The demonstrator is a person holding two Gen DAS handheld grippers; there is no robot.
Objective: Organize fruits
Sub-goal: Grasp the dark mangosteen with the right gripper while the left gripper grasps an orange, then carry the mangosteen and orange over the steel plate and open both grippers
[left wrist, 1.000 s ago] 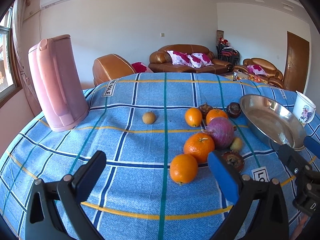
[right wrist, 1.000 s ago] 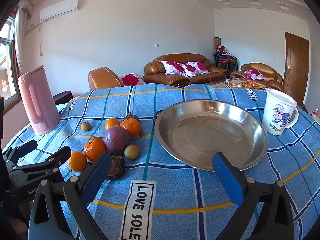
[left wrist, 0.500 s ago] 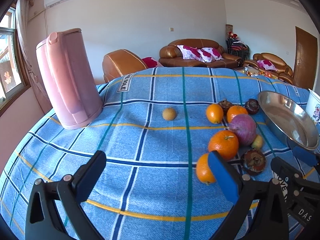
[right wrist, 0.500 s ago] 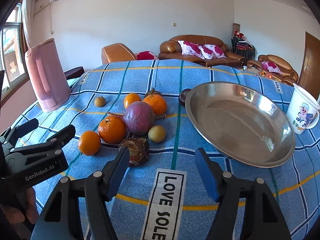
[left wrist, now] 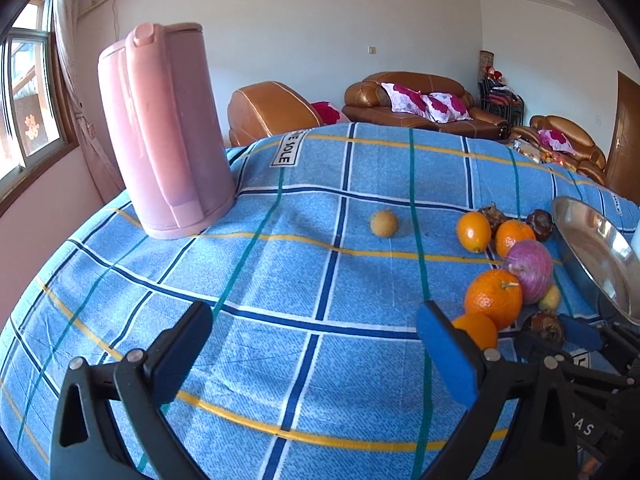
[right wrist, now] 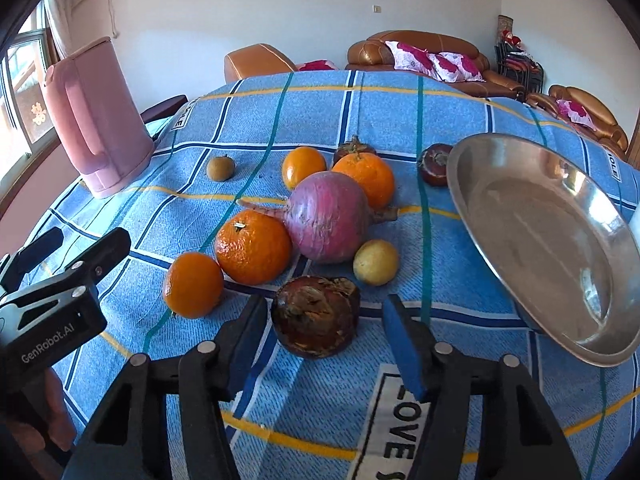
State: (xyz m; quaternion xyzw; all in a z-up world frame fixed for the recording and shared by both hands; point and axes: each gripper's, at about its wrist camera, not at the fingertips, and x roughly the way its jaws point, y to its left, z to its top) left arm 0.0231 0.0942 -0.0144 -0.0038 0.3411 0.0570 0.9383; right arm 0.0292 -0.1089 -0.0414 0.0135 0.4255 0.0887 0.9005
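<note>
A cluster of fruit lies on the blue checked cloth: several oranges (right wrist: 253,246), a purple round one (right wrist: 329,217), a small yellow one (right wrist: 375,261), dark brown ones (right wrist: 316,316) and a lone brownish one (right wrist: 220,168). A steel bowl (right wrist: 560,240) stands empty to their right. My right gripper (right wrist: 322,334) is open, its fingers on either side of the nearest dark brown fruit, not touching it. My left gripper (left wrist: 316,342) is open and empty over bare cloth, left of the oranges (left wrist: 494,298); the lone fruit (left wrist: 384,223) lies beyond it.
A tall pink kettle (left wrist: 164,132) stands at the table's far left. The bowl's rim (left wrist: 592,248) shows at the right edge of the left wrist view. The left gripper's body (right wrist: 60,300) sits left of the fruit in the right wrist view. Sofas stand behind the table.
My right gripper moved left and forward to the near dark brown fruit and narrowed its opening around it. My left gripper swung left, away from the fruit cluster.
</note>
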